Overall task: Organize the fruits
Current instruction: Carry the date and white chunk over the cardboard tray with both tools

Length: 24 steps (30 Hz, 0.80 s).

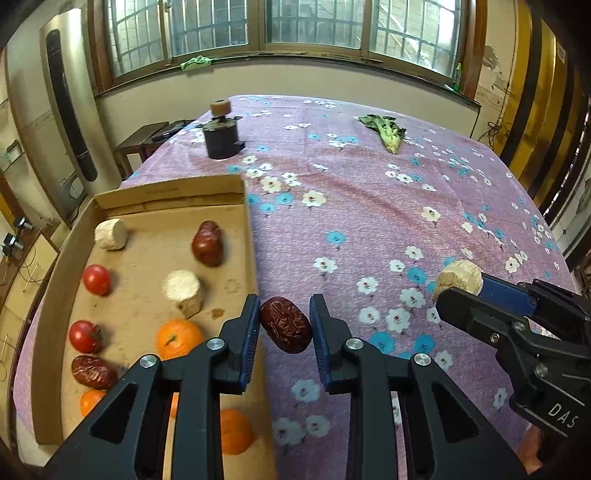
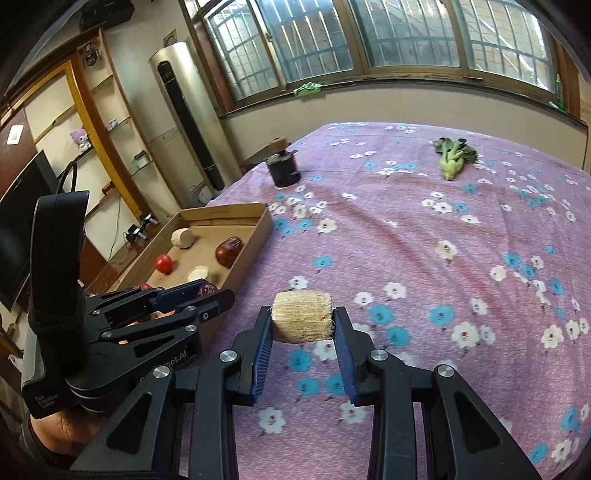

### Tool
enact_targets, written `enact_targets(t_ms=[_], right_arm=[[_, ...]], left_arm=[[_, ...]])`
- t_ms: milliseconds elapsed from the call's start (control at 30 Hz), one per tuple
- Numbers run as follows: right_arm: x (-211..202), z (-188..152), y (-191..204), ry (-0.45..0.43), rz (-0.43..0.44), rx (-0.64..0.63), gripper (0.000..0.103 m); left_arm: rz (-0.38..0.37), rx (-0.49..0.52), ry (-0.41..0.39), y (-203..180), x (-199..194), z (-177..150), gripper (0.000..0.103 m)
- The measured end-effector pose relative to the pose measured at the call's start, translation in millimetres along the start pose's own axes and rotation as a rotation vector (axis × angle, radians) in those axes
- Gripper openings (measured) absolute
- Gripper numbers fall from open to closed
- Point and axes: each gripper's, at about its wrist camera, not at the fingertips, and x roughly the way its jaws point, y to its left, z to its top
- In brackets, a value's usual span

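- The left gripper [image 1: 285,325], black with blue ribbed pads, has its jaws closed on a wrinkled dark-red dried jujube [image 1: 285,324], carried in the air just past the right wall of the box and above the cloth
- The right gripper [image 2: 303,322], same black build and blue pads, has its jaws clamped on the two ends of a pale beige fibrous cylinder chunk [image 2: 302,316], lifted clear of the cloth; from the left wrist view that chunk [image 1: 458,280] shows at the gripper's tip, well to the right of the jujube
- Shallow brown cardboard box [image 1: 247,206] lies at the table's left edge; inside are two white-topped cylinder chunks [image 1: 110,234], two small red tomatoes [image 1: 96,279], a glossy dark-red jujube [image 1: 207,243], another wrinkled jujube [image 1: 93,371] near the front, and round orange tangerines [image 1: 178,339]
- Purple tablecloth with white and blue flowers [image 1: 369,206] covers the table
- Far back on the cloth stand a dark cylindrical holder with a tan spool on top [image 1: 220,129] and, well apart to its right, a leafy green vegetable [image 1: 386,131]
- Readable writing: "DAS" on the right gripper's body in the left wrist view; "bot.AI" on the left gripper's body in the right wrist view, plus a small label there too blurred to read
- Beyond the table: a tall champagne-coloured standing air conditioner [image 2: 188,118] and barred windows [image 1: 280,22]
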Motion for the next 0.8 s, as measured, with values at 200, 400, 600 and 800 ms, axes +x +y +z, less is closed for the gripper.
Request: enact_targets(t_ms=[200, 400, 600, 800], right_arm=[[4.9, -1.0, 15.7, 0.010, 0.017, -0.022, 0.033], [7.7, -0.1, 32.4, 0.014, 0.030, -0.047, 0.032], [13.3, -0.4, 49.4, 0.024, 0.046, -0.075, 0.032], [18.4, 0.8, 63.4, 0.032, 0.059, -0.095, 0.032]], left_arm=[[0.015, -0.017, -0.009, 12.3, -5.8, -4.1, 0.025], [0.022, -0.036, -0.013, 24.6, -10.4, -8.8, 0.025], [0.033, -0.055, -0.016, 37.7, -13.9, -13.7, 0.025], [0.041, -0.075, -0.013, 51.0, -16.4, -19.1, 0.025]])
